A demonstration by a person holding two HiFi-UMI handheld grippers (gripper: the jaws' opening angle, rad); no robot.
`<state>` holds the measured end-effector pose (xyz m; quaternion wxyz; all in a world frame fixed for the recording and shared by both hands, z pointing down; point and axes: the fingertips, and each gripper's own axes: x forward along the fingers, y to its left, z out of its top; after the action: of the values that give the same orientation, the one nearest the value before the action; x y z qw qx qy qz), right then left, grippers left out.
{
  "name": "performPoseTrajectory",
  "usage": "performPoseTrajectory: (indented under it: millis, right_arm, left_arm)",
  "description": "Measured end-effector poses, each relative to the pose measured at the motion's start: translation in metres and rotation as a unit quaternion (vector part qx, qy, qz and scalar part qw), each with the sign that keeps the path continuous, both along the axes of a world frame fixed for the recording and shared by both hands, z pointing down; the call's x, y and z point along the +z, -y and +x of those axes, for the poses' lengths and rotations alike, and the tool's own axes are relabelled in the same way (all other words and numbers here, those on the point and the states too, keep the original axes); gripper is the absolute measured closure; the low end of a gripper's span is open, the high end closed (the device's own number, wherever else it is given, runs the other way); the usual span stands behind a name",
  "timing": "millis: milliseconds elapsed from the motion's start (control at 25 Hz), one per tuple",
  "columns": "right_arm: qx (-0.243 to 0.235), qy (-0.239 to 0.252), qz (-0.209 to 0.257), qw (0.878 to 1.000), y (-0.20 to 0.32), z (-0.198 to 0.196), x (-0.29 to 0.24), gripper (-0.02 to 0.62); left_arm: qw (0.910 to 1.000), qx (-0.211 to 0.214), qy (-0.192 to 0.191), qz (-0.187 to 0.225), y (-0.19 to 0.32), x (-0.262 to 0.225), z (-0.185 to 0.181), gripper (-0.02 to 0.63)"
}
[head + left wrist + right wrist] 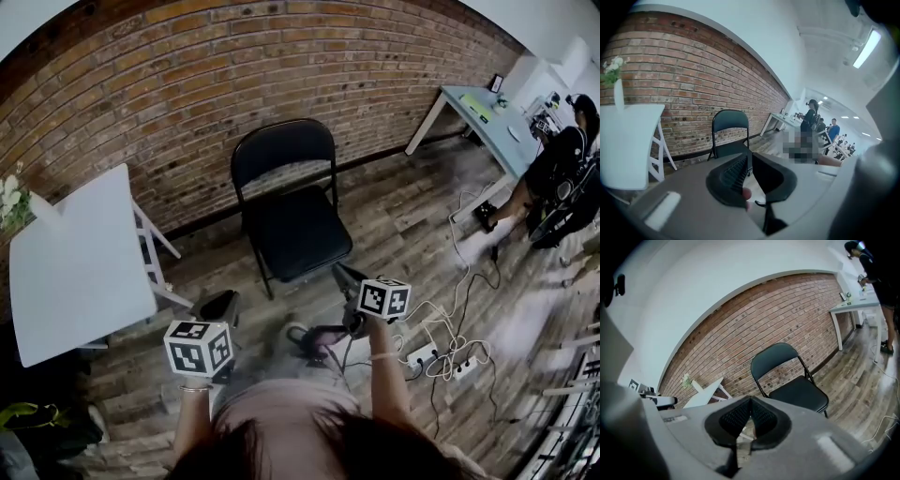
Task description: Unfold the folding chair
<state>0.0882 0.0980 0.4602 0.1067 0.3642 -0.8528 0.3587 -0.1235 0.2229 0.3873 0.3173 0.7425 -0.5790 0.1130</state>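
The black folding chair (291, 230) stands unfolded on the wooden floor, its back to the brick wall. It also shows ahead in the left gripper view (730, 124) and the right gripper view (799, 392). My left gripper (220, 302) is held low on the near side of the chair, well short of it. Its jaws (749, 159) meet at the tips with nothing between them. My right gripper (345, 277) hovers just in front of the seat's front edge without touching it. Its jaws (750, 401) are shut and empty.
A white folding table (75, 253) with flowers (11, 202) stands left of the chair. A pale desk (487, 122) and a seated person (553, 178) are at the far right. White cables and a power strip (427, 356) lie on the floor to my right.
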Motion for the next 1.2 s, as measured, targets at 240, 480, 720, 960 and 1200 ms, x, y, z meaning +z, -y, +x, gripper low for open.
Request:
performPoseTrajectory:
  millis: [240,480,720,960,1200]
  right_arm:
    - [-0.007,-0.005,0.015,1.0,-0.013,-0.004,-0.018,0.601]
    - [-0.002,-0.006,0.04,0.999,-0.019,0.006,-0.029,0.601]
    - [-0.012,-0.007,0.056,0.998,-0.033,0.022,-0.042,0.601]
    - [-0.029,-0.021,0.071,0.997,-0.055,0.039,-0.049,0.601]
    - [-0.057,-0.01,0.058,0.997,-0.079,0.044,-0.044,0.601]
  left_arm:
    - [0.9999,-0.004,-0.001,0.01,-0.003,-0.007,0.009,0.575]
    - [0.9994,-0.028,-0.014,0.013,-0.006,-0.012,0.021,0.589]
    - [0.9988,-0.043,-0.023,0.007,-0.014,-0.015,0.047,0.603]
    - [0.9982,-0.058,-0.015,0.007,-0.028,-0.021,0.072,0.604]
    - [0.9987,-0.049,-0.012,-0.004,-0.047,-0.015,0.108,0.604]
